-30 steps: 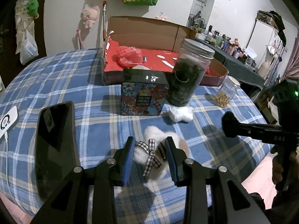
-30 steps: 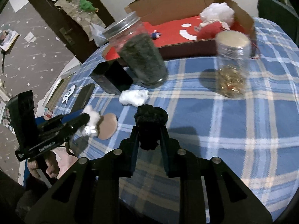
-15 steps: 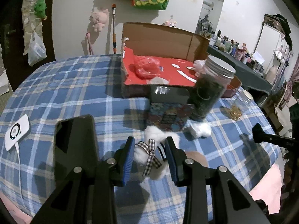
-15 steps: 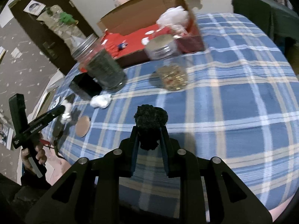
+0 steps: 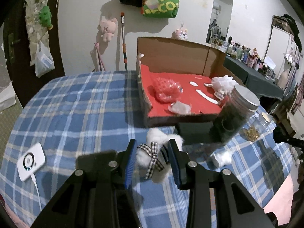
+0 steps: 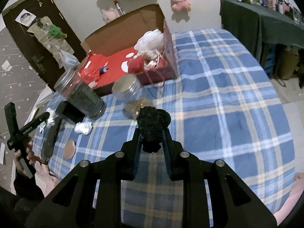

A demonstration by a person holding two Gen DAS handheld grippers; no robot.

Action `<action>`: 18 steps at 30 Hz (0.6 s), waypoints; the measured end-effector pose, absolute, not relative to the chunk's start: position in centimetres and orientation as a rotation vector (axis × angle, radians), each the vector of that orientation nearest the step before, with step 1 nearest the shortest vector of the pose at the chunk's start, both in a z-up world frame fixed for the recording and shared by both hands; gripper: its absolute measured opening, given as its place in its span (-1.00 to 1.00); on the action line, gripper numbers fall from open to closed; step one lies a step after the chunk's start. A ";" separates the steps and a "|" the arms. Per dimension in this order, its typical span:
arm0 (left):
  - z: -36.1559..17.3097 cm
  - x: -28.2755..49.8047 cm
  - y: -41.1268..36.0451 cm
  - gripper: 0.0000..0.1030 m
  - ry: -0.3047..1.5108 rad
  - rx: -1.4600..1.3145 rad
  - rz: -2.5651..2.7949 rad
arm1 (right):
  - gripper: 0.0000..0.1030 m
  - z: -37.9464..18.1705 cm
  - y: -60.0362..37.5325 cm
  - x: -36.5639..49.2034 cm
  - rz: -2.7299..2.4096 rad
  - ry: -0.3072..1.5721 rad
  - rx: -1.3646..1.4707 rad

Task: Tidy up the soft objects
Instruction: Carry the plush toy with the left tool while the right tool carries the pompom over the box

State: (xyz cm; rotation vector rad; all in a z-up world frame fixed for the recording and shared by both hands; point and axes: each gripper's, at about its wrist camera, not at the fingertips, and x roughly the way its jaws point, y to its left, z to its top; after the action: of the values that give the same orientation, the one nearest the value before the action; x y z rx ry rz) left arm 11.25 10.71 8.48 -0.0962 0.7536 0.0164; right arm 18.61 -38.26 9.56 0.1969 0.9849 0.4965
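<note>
Left wrist view: cardboard box [image 5: 171, 57] ahead on plaid cloth [image 5: 76, 104]. Left gripper [image 5: 152, 157] clamped on white fluffy bow toy [image 5: 150, 155]; right gripper [image 6: 151, 134] pinching black pompom [image 6: 153, 119]. Best carried clear over jars, released inside box.

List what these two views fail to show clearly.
- Dark tin, left wrist view: blurred, and the tall jar covers its right end; its print is unreadable.
- Black pom-pom, right wrist view: lower part hidden between the right tongs.
- White plush, left wrist view: its sides are covered by the left tongs.
- Shelf bottles, left wrist view: too small to identify.
</note>
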 end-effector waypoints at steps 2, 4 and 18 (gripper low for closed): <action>8.8 11.8 10.7 -0.31 0.747 -0.083 0.017 | -0.59 9.9 -38.3 19.1 0.489 0.978 0.187; 9.1 12.5 10.7 -0.31 0.742 -0.073 0.018 | -0.59 10.1 -38.4 19.5 0.485 0.971 0.181; 11.2 17.0 10.2 -0.31 0.707 -0.033 0.001 | -0.59 12.4 -37.7 23.4 0.488 0.915 0.131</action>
State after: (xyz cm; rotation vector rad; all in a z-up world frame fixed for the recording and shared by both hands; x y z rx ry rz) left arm 17.01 10.17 11.17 -0.0327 0.7068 0.0013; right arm 23.38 -37.72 12.43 0.1307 0.9146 0.4883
